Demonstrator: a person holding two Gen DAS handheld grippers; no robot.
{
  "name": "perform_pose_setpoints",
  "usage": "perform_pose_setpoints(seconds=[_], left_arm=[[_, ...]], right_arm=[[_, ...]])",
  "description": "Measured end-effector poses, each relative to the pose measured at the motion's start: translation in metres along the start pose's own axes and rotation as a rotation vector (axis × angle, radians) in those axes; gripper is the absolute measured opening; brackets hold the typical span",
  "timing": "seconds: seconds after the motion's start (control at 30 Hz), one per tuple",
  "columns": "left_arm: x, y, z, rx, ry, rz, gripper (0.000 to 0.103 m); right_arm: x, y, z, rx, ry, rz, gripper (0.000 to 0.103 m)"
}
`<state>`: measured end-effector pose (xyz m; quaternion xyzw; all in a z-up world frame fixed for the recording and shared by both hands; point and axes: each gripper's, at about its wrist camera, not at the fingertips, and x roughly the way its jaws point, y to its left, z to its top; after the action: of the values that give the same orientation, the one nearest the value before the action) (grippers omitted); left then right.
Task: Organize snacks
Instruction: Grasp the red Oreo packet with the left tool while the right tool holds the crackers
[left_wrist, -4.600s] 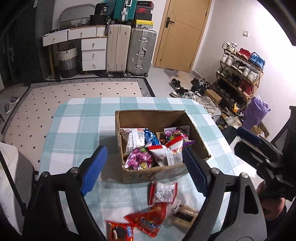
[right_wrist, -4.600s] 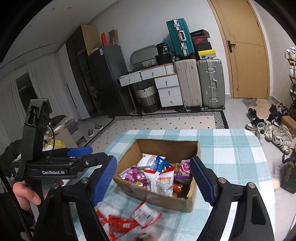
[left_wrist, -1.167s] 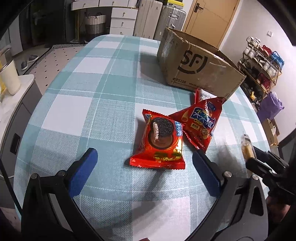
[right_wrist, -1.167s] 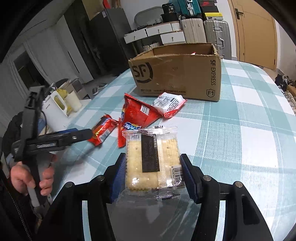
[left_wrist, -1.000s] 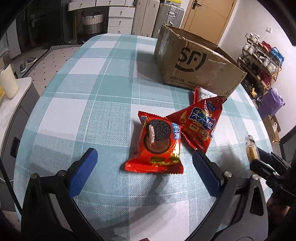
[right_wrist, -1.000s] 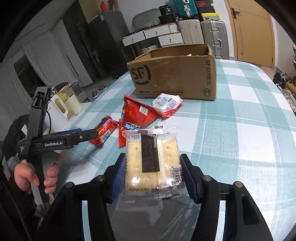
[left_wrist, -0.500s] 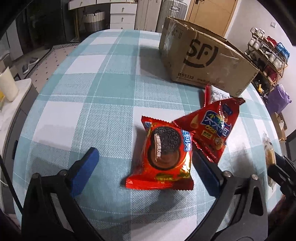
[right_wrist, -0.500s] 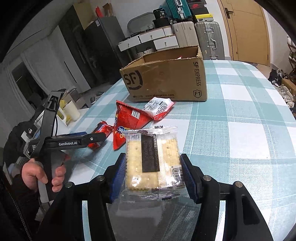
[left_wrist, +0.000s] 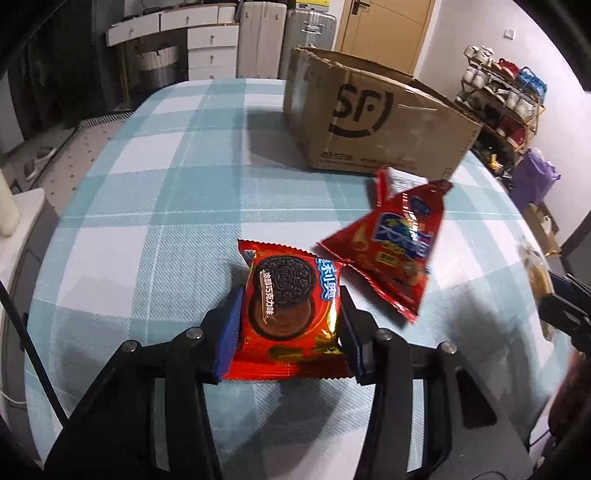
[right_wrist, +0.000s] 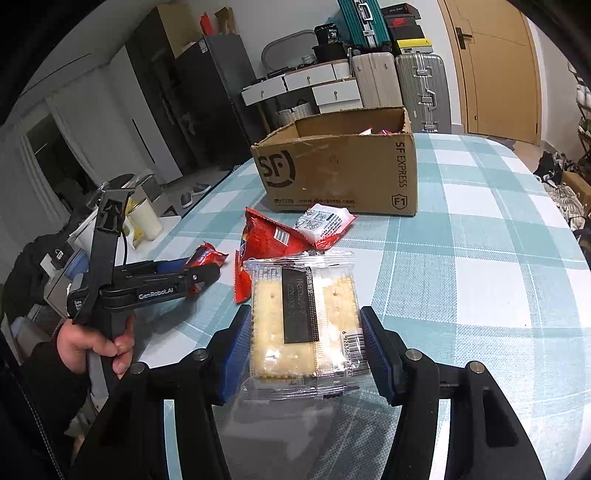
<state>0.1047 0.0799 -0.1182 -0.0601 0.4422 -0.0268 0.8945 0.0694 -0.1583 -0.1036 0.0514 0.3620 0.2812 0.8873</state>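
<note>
My left gripper is clamped on the red cookie pack, its blue pads pressing both side edges. The pack lies flat between the fingers, printed face up, its near seam level with the pad ends. From the right wrist view this same gripper shows side-on at the left, the pack's far end sticking out past the fingertips.

My right gripper is closed on the clear cracker pack. The pack sits between the pads with its black label facing up and its far edge reaching beyond the fingertips. I cannot tell whether it rests on the tabletop or is held just above it.

Loose items on the checked tabletop: a red triangular snack bag lies just right of and beyond the cookie pack, near it; whether they touch I cannot tell. A white-and-red packet lies beyond the triangular bag, close to the box; in the left wrist view only its edge shows behind the bag.

The cardboard box stands at the far side of the tabletop, open at the top, well apart from both grippers. In the right wrist view the box shows some wrappers inside near its rim.
</note>
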Motion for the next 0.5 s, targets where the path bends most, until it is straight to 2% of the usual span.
perform_pose_setpoints(seconds=[0.27, 0.4, 0.5], left_arm=[[-0.025, -0.009, -0.003, 0.012, -0.025, -0.018, 0.045], [-0.038, -0.014, -0.003, 0.014, -0.037, -0.038, 0.045], [-0.045, -0.019, -0.001, 0.02, -0.044, -0.055, 0.045]], right_arm=[[-0.01, 0.0, 0.004, 0.029, -0.023, 0.022, 0.058], [-0.014, 0.009, 0.005, -0.027, -0.033, -0.034, 0.058], [-0.017, 0.013, 0.007, -0.032, -0.04, -0.014, 0.058]])
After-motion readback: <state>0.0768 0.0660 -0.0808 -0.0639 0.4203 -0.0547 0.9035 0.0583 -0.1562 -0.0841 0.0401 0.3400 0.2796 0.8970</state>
